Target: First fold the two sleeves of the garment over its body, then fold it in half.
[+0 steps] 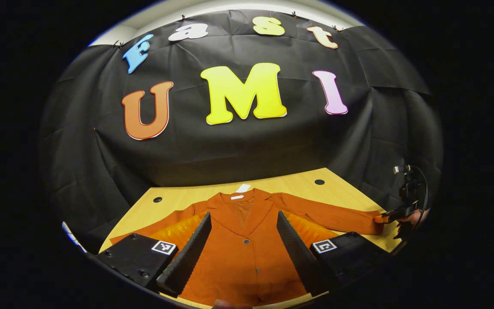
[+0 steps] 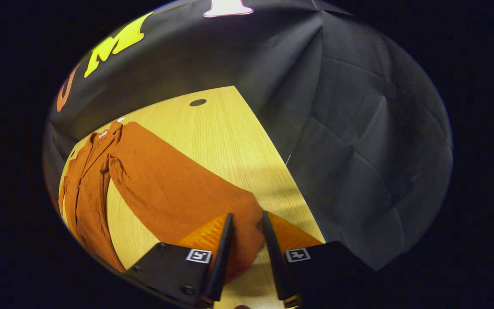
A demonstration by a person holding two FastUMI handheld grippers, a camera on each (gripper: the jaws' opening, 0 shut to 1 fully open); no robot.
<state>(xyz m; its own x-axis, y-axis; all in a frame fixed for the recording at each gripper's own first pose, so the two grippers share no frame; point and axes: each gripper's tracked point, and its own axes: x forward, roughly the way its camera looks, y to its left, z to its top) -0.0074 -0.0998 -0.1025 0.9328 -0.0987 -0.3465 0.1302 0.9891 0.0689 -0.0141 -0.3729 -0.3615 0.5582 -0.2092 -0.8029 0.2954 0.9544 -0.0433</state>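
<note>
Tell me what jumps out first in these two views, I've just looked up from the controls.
The rust-orange jacket lies flat, buttoned and face up on the light wooden table, both sleeves spread out to the sides. In the right gripper view the right gripper has its jaws around the cuff end of the right sleeve, not fully closed. The left gripper hovers open over the jacket's body.

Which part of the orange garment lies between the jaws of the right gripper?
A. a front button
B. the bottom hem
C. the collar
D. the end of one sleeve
D: in the right gripper view the right gripper has its jaws on either side of the end of the spread sleeve of the garment.
</note>
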